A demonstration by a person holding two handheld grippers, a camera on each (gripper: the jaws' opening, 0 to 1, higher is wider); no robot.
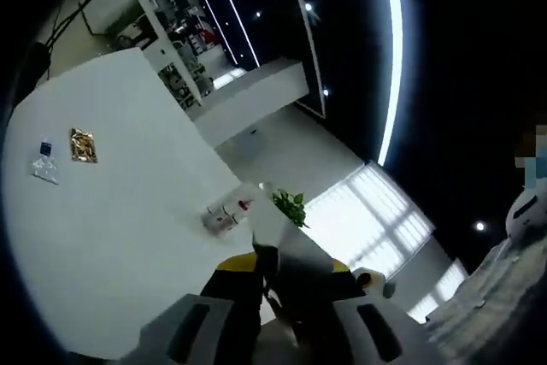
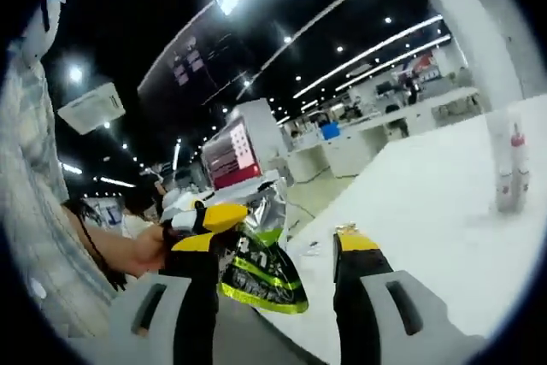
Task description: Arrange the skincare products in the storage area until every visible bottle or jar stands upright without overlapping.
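Pouch held clear of the tabletop [image 1: 128, 237]
A silver pouch [image 1: 295, 267] is pinched by the left gripper [image 1: 282, 297]; the right gripper [image 2: 278, 250] is spread. Bottles [image 1: 224, 215] await arranging.

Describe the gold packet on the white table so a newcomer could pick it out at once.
In the left gripper view, start from the large white table. Look to its far left part, well away from the bottles near the tongs. The gold packet lies flat there beside a small clear item with a blue cap; it alone is shiny, golden and rectangular.
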